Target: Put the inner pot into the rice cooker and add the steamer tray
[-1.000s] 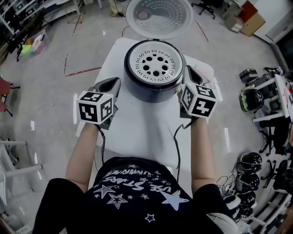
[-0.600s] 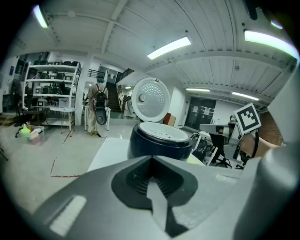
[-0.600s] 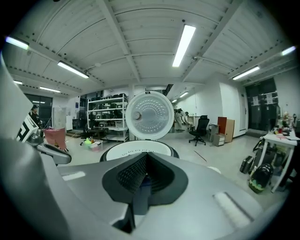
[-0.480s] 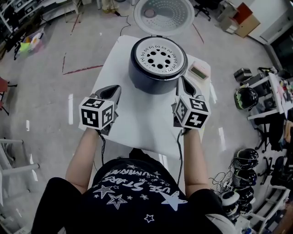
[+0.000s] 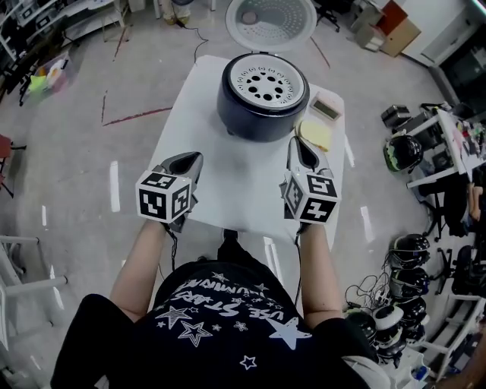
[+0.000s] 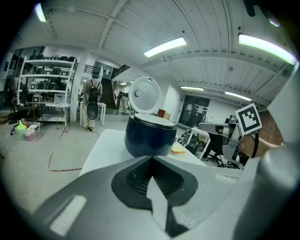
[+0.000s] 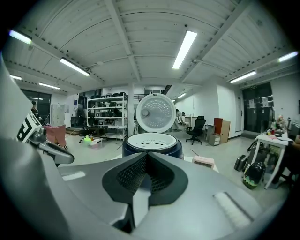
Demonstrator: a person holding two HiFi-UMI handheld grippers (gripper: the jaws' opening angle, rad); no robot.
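Observation:
The dark blue rice cooker [image 5: 258, 106] stands at the far end of the white table [image 5: 228, 190]. Its round lid [image 5: 269, 19] is swung open behind it. The white steamer tray [image 5: 268, 80], with several holes, sits in the cooker's top; the inner pot is hidden under it. My left gripper [image 5: 191, 157] hovers over the table's near left, shut and empty. My right gripper [image 5: 300, 142] is shut and empty at the near right, short of the cooker. The left gripper view shows the cooker [image 6: 151, 136] ahead. The right gripper view shows the tray [image 7: 152, 139] and the lid [image 7: 155, 112].
A yellow flat thing [image 5: 315, 134] and a small white device [image 5: 328, 108] lie on the table right of the cooker. Black helmets [image 5: 402, 152] and desks stand on the right. Shelves [image 6: 42, 89] and a person [image 6: 93, 101] stand far off on the left.
Both grippers have drawn back from the cooker's sides toward the near edge of the table. The cooker with the tray has stayed put.

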